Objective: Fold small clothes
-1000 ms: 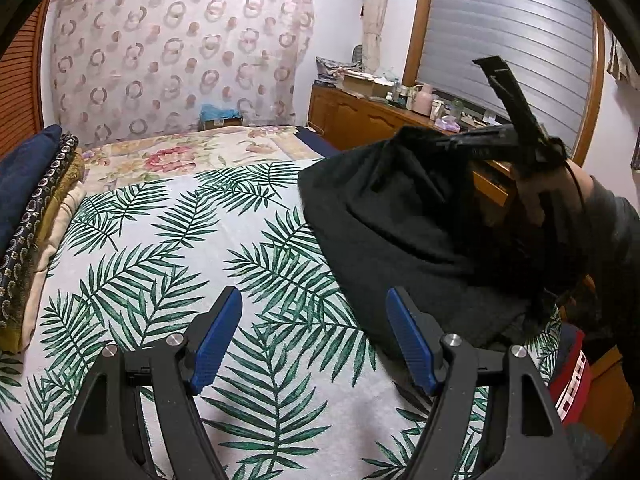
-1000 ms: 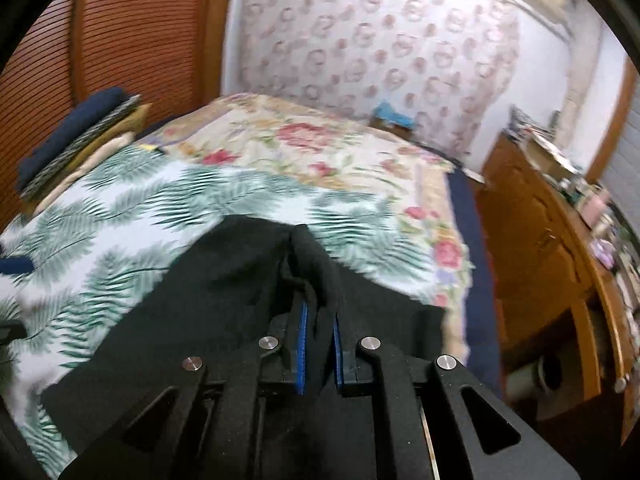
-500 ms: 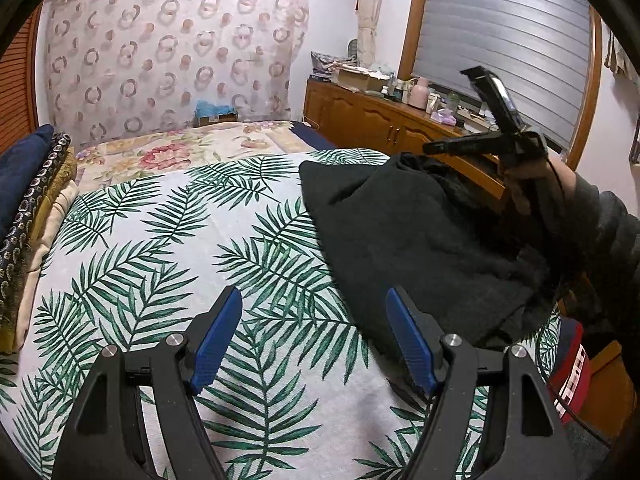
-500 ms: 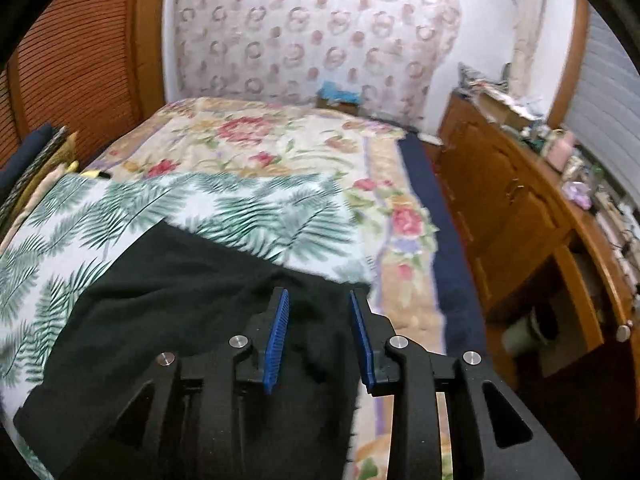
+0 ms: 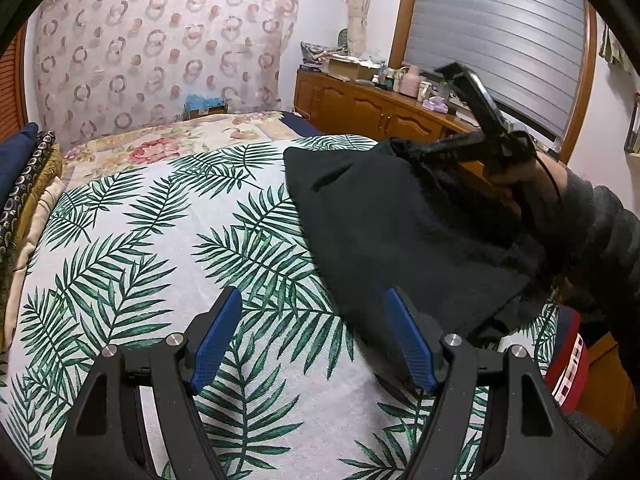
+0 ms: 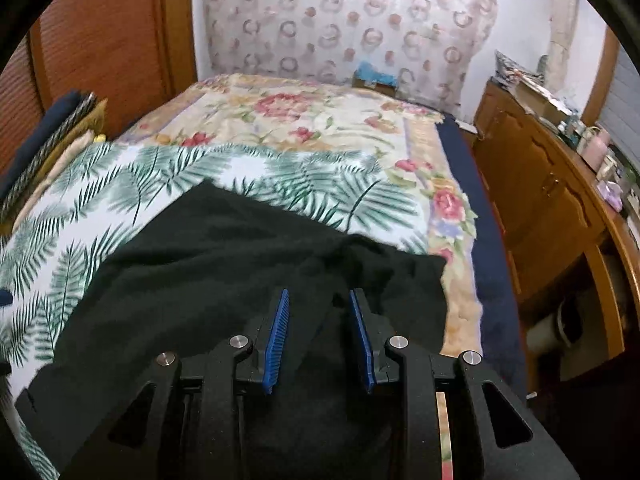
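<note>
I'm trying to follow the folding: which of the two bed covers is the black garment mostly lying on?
The palm-leaf cover, white with green fronds. The black garment lies mostly on it; the floral cover, cream with pink flowers, lies farther up the bed.

Matt black cloth garment (image 6: 224, 264); glossy wooden cabinet (image 6: 532, 192).

Hidden, cropped and blurred parts

Near end of the black garment (image 6: 208, 264) covered by the right gripper (image 6: 319, 332) body in the right wrist view; whether cloth touches the blue pads there, impossible to tell. Palm-leaf bedspread (image 6: 120, 184) smeared by motion blur. Small items on the wooden cabinet (image 5: 360, 104) too tiny to name. Red striped cloth (image 5: 568, 364) cut off behind the left gripper (image 5: 316, 340). Folded stack (image 5: 24, 184) cropped at the frame edge.
</note>
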